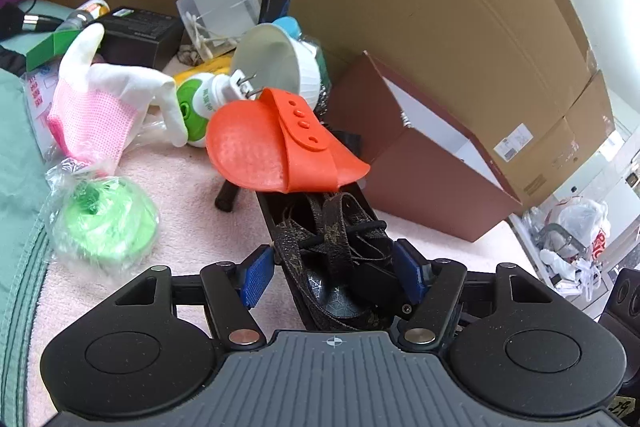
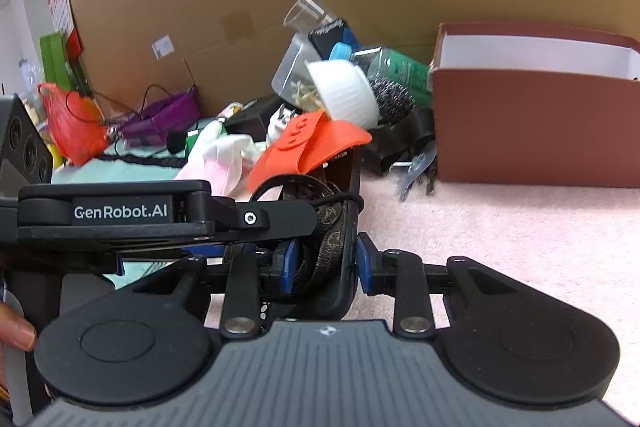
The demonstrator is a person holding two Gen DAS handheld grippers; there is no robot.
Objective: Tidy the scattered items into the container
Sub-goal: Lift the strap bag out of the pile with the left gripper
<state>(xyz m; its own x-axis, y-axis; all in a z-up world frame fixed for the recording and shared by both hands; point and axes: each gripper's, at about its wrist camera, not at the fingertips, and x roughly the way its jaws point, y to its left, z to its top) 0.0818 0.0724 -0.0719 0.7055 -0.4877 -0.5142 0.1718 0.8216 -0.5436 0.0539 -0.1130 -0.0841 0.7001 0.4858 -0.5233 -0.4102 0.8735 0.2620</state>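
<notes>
Left wrist: left tongs (image 1: 334,277) are closed on a dark tray (image 1: 320,247) that carries a brown patterned strap (image 1: 340,227) and, at its far end, an orange silicone flap (image 1: 276,147) with a studded band. Blue pads touch the tray's sides. The tray hangs over the pink table (image 1: 192,187). The brown box (image 1: 424,167), white inside, stands near, right and ahead; this is judged to be the container. Left of the tray lie a pink-white glove (image 1: 100,111), a wrapped green roll (image 1: 104,219) and a pile of cups and bottles.

Right wrist: right tongs (image 2: 322,263) clamp the same tray (image 2: 348,227) on its right edge; pads press either side of the wall. The left tongs (image 2: 280,219) cross above, gripping beside them. The box (image 2: 532,123) stands open, well to the right.

Handling, judged: the tray looks stiff and light; a hold on its side walls suits it. The strap is soft and loose, the flap floppy and only perched, so both may slide off if the tray tilts. Keep it level.
</notes>
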